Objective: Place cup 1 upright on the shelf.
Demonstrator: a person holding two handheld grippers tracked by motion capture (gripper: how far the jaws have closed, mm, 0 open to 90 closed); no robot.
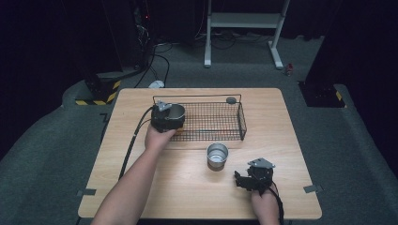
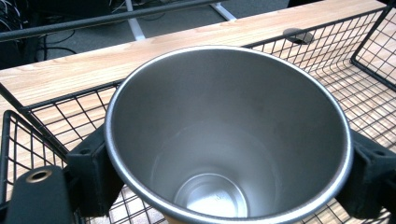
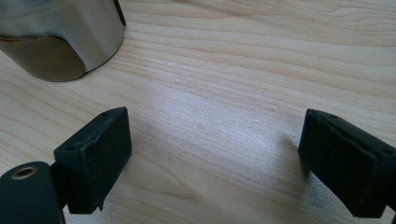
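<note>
Steel cup (image 2: 224, 140) (empty) pinched by left gripper (image 2: 224, 182) over wire basket (image 2: 369, 93); right gripper (image 3: 215, 158) spread.

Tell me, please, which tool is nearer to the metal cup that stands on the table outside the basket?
The right. The right tool rests just beside the standing cup, jaws open; the left tool is farther, over the wire basket, holding another cup.

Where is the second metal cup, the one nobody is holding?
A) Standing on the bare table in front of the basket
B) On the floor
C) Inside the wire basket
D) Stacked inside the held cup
A: in the high view the free metal cup stands on the wooden table, outside the wire basket, while the left hand-held gripper grips the other cup over the basket's corner.
</note>
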